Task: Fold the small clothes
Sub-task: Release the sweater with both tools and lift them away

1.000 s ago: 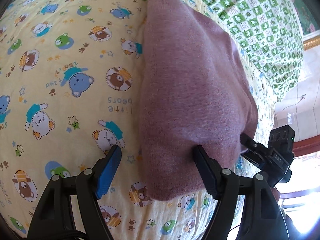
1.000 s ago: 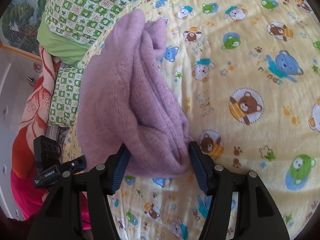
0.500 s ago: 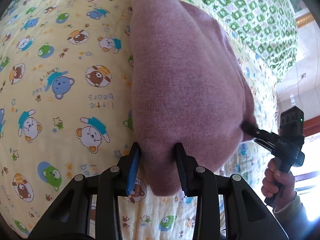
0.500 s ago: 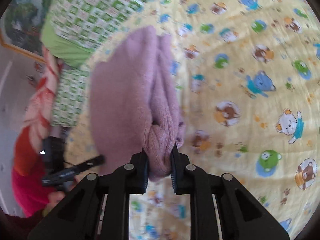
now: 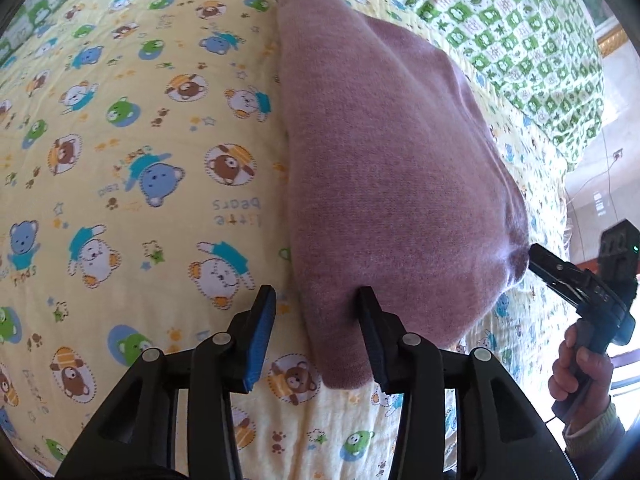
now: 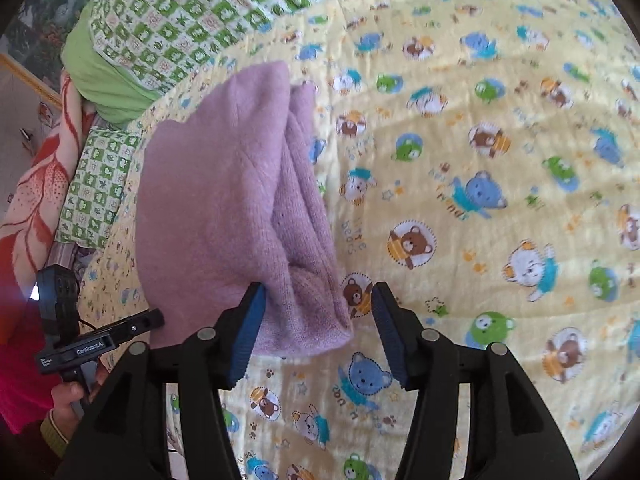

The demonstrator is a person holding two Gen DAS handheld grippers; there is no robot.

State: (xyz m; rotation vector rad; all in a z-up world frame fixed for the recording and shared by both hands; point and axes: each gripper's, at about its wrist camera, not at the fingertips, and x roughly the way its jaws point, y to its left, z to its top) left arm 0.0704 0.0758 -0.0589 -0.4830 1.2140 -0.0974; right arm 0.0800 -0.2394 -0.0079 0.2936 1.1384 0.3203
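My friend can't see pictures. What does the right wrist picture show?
A folded purple sweater lies on a yellow bedsheet printed with cartoon bears. The right tool is open, its two black fingers on either side of the sweater's near corner. At the far left the left tool shows, and a green checked blanket lies at the top.

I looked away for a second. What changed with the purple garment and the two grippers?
Both let go: the left gripper and right gripper, clamped on the purple knit garment half a second ago, now have open jaws around its near edge. The garment stays folded on the bear-print quilt.
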